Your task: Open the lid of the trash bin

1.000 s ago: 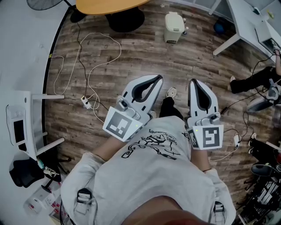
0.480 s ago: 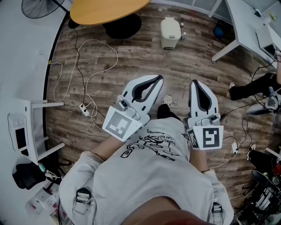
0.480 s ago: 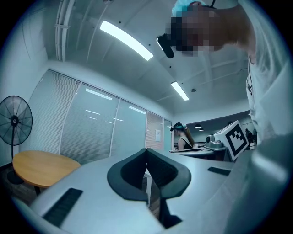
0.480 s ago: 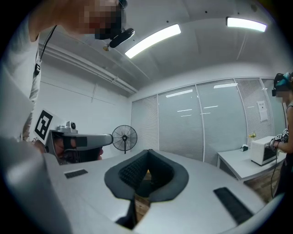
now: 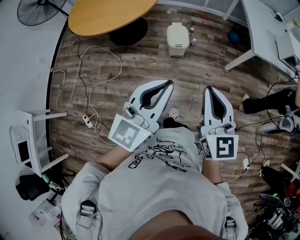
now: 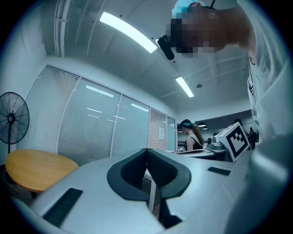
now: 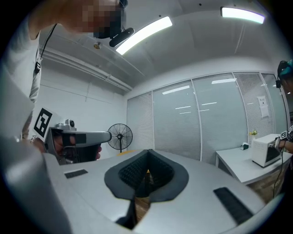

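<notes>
Centre-left, the left gripper [image 5: 168, 85] has its jaws pressed together on nothing. The trash bin [image 5: 178, 39] stands at upper centre, well apart, its lid seemingly down. Centre-right, the right gripper [image 5: 209, 90] is likewise closed and empty.

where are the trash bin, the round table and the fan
trash bin [image 5: 176, 33]: head view, on its lid
round table [image 5: 110, 16]: head view, on the wooden top
fan [image 5: 35, 10]: head view, on the wire guard

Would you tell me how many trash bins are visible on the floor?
1: a beige trash bin stands to the right of the round wooden table; others may be hidden.
</notes>
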`<state>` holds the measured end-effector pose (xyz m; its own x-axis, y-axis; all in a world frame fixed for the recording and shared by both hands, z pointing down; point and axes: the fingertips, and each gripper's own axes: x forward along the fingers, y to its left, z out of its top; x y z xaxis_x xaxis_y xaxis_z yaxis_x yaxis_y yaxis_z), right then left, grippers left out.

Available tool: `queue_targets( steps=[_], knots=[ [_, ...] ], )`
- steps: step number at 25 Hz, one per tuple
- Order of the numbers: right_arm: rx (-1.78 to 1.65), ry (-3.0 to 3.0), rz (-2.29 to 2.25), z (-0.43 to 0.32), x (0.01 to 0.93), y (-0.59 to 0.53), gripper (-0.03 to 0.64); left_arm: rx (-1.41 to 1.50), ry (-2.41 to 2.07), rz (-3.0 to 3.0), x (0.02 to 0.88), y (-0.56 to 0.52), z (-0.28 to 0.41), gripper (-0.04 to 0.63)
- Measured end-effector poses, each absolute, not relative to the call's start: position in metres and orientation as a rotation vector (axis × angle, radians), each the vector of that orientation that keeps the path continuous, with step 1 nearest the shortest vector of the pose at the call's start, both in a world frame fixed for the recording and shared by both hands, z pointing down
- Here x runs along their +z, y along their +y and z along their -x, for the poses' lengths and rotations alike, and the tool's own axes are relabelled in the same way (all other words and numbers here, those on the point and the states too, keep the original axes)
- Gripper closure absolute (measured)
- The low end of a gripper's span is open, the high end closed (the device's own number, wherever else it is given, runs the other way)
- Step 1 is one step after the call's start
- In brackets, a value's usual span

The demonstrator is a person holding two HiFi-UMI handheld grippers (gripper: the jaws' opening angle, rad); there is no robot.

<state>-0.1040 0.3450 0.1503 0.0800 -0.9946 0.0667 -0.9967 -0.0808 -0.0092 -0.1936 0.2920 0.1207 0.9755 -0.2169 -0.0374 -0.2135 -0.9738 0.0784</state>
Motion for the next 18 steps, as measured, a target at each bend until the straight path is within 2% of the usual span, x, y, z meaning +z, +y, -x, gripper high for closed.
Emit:
queue_targets(
  steps=[7,18],
  knots=[
    [0.11,-2.11,-2.26,0.05,0.158,0.32,0.611,-0.067,-0.361,-3.04,0.125,0.267,0.14,0.58],
    [0.136,-2.127,-2.245,0.013,0.168,0.279,0.611,-0.029,-0.377,-3.016,0.139,0.229,0.101,0.579]
  ],
)
